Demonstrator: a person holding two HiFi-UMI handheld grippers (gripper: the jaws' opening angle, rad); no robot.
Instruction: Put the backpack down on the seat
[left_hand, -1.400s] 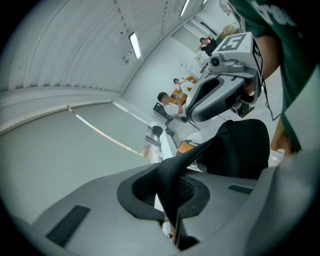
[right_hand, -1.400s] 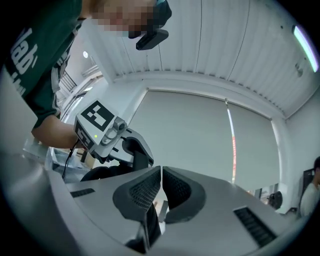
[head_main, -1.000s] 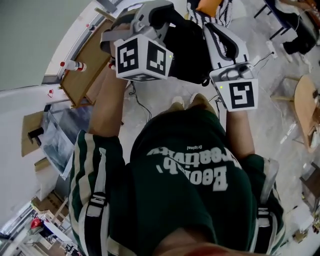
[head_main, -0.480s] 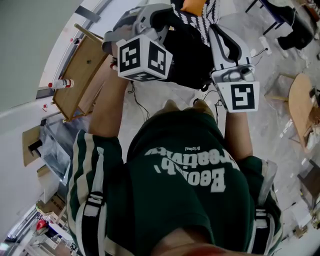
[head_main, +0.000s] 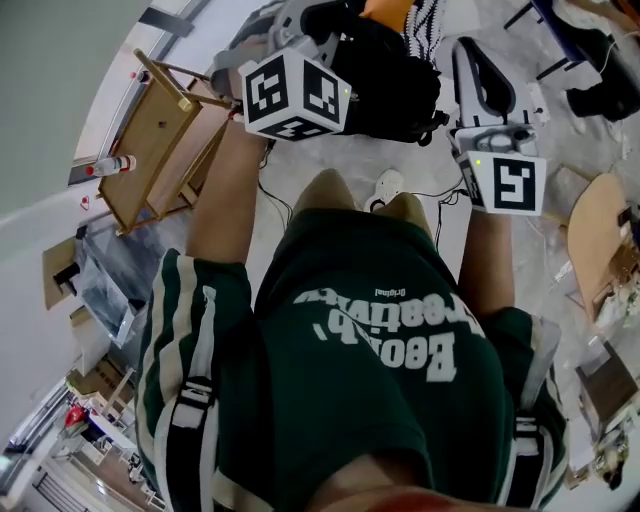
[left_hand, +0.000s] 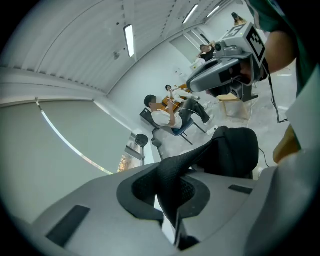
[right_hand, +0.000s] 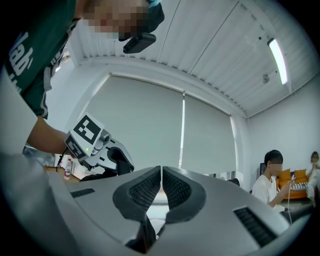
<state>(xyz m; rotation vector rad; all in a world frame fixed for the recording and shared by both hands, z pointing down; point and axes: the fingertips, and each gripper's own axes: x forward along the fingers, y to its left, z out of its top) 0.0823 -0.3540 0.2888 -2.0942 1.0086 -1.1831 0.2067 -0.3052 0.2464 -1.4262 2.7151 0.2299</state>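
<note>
Pale, veined floor fills the head view, with a wooden table at the upper left and a bottle lying at its edge. We look down over a green shirt to both arms stretched forward. Our left gripper reaches into the top of the black backpack, which hangs above the floor between the two tools. Our right gripper points forward just beside the backpack's right side. Striped fabric shows beyond the backpack at the top edge; we cannot tell whether it is the seat.

Through the left gripper view we see its jaws clamped on a black mesh strap, which runs up from between the pads to the backpack's body. The right gripper is held up beyond it. Far off, a seated person occupies a chair under a ceiling light.

Through the right gripper view we see its jaws together, only a thin slit between the pads and nothing in it. Grey window blinds cover the wall ahead, the left gripper shows at the left, and another seated person sits at the right.
</note>
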